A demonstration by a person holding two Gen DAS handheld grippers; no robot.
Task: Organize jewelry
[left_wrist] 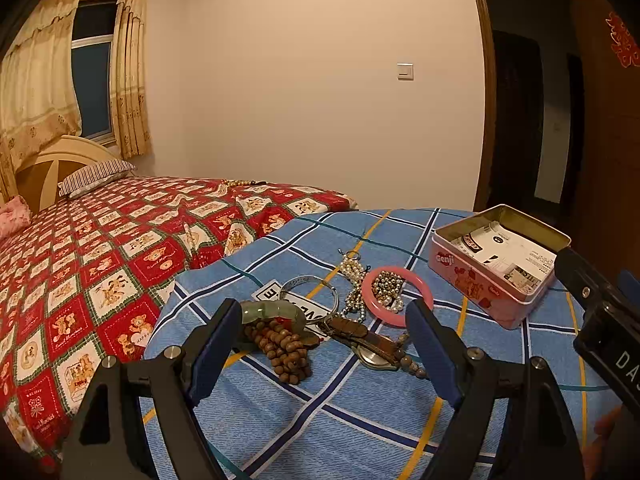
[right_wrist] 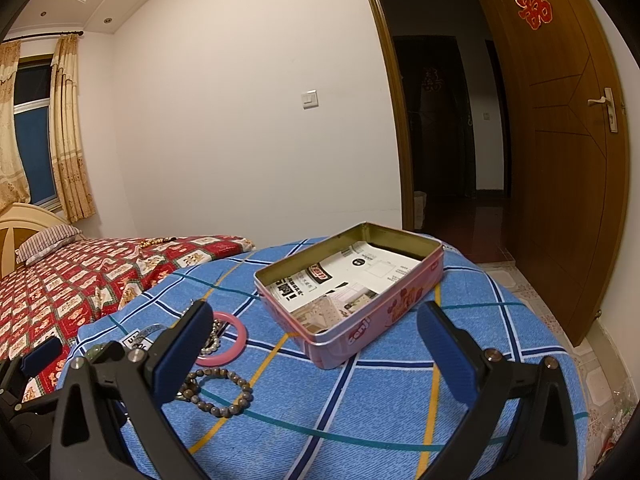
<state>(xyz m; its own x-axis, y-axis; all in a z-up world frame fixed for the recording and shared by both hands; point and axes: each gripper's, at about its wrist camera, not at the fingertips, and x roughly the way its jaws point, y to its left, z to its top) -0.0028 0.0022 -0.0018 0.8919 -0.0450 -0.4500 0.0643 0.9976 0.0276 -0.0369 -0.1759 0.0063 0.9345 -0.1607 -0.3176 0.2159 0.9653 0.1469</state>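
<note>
The jewelry lies in a loose heap on the blue plaid cloth (left_wrist: 320, 408), all of it left of the pink tin (left_wrist: 486, 286). Nearest the tin is the pink bangle (left_wrist: 384, 312), with a clump of small metallic beads (left_wrist: 387, 283) inside its ring. Just left of the bangle runs a pearl strand (left_wrist: 354, 280), and left of that a silver bangle (left_wrist: 308, 294) rests over a printed label. Further from the tin, toward the camera, sit a green jade bracelet (left_wrist: 272, 312), a pile of brown wooden beads (left_wrist: 280, 350) touching it, and a watch (left_wrist: 366, 344) on a brown strap. In the right wrist view a dark bead bracelet (right_wrist: 224, 394) lies in a ring below the bangle; whether it joins the watch is hard to tell, as a finger hides that spot.

The tin stands lidless, holding only printed paper (right_wrist: 344, 280).

The left gripper (left_wrist: 320, 344) hangs just above the heap with its jaws wide apart, holding nothing. The right gripper (right_wrist: 316, 354) is likewise spread wide and bare, facing the tin's near corner.

Beyond the cloth, left of the tin, stretches a bed with a red bear-print cover (left_wrist: 100, 272); right of the tin stands an open wooden door (right_wrist: 560, 160).
</note>
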